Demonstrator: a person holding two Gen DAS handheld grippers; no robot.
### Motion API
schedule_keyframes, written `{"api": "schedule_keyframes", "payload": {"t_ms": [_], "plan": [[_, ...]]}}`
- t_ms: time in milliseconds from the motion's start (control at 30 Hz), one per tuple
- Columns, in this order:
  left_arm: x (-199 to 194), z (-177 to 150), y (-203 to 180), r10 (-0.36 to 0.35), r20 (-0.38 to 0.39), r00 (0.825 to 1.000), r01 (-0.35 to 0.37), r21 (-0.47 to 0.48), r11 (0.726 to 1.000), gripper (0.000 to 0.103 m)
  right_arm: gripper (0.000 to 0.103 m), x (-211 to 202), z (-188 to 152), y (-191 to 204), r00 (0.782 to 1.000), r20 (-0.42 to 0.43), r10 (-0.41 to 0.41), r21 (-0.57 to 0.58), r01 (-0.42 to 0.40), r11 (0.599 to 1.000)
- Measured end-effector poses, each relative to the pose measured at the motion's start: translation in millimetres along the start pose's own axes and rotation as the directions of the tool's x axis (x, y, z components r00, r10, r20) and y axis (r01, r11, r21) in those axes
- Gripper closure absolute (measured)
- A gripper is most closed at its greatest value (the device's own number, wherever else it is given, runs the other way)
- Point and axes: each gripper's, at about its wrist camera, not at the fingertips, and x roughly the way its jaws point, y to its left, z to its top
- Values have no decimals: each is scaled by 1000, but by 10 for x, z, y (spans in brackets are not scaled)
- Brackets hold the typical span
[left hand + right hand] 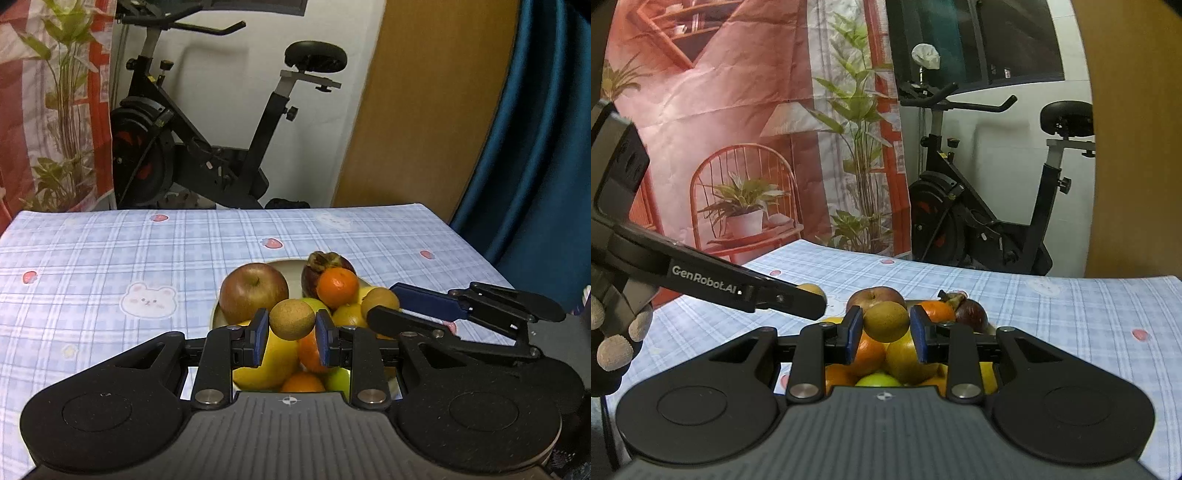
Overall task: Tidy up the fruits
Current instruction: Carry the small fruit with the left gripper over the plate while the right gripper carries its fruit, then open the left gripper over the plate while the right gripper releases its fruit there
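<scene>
My left gripper (291,334) is shut on a small tan round fruit (291,319), held just above a heaped fruit bowl (215,314). The heap holds a red apple (254,297), an orange (338,288), a dark mangosteen (327,266), and yellow and green fruit underneath. My right gripper (886,334) is shut on a small brownish-green round fruit (886,321) over the same heap. From the left wrist, the right gripper (385,303) shows at the right with its fruit (378,297). From the right wrist, the left gripper (809,300) reaches in from the left with its fruit (812,288).
The table (110,258) wears a blue plaid cloth with bear and strawberry prints. Beyond its far edge stand an exercise bike (207,155), a printed backdrop (738,129) and a blue curtain (535,147). A gloved hand (617,347) holds the left gripper.
</scene>
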Motion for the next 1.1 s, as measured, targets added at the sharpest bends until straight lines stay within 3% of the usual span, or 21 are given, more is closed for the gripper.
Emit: {"api": "schedule_keyframes", "payload": {"t_ms": [400,967,1033,1100], "plan": [[300,69,158,-36,-45,998,35,-4,999,74,72,423,-17,-123,999,-40,37,-41,-39,998],[338,71,201,-38,-55,998,37,-20,999,74,72,501,-37,-104,997,-69,21,-59,-25,998],[301,73,205,-32,-55,998,30,-26,999,72,72,483,-36,-96,998,-68,15,-57,-19,998],[248,75,212,-23,-50,998,22,-32,999,59,71,446,-28,-92,998,-65,8,-51,-12,999]]}}
